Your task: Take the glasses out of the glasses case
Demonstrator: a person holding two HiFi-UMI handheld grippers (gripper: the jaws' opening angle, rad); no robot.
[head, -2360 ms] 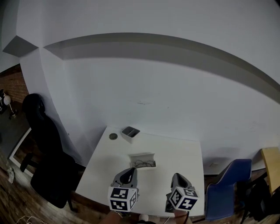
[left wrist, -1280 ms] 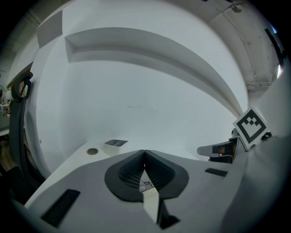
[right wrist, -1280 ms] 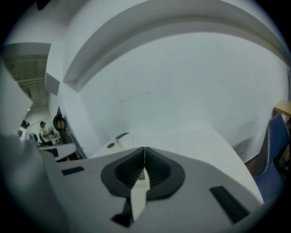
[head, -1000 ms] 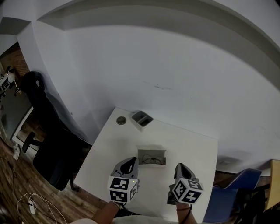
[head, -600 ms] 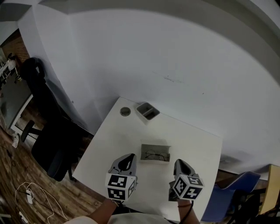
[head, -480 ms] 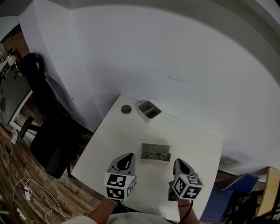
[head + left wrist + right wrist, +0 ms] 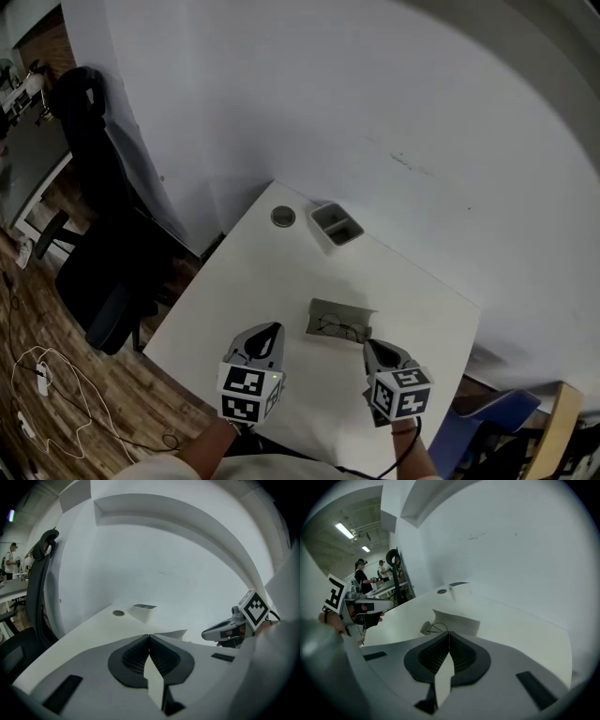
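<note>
An open grey glasses case [image 7: 339, 323] lies in the middle of the white table [image 7: 262, 272], with thin dark-rimmed glasses [image 7: 340, 327] inside it. In the right gripper view the case [image 7: 457, 620] and glasses [image 7: 435, 629] sit just beyond the jaws. My left gripper [image 7: 267, 331] hovers near the table's front edge, left of the case, jaws pressed together and empty. My right gripper [image 7: 370, 346] hangs just in front of the case's right end, also shut and empty. The left gripper view shows the case [image 7: 171, 633] ahead and the right gripper [image 7: 225, 631] beside it.
A small white open box [image 7: 337, 225] and a round grey disc [image 7: 282, 217] stand at the table's far corner by the white wall. A black office chair [image 7: 94, 234] is left of the table, a blue chair [image 7: 483, 422] at its right. Cables lie on the wooden floor [image 7: 37, 375].
The head view has tilted and shifted, so the table now sits higher and more central. Both grippers stay shut near the front edge; the case and glasses have not moved.
</note>
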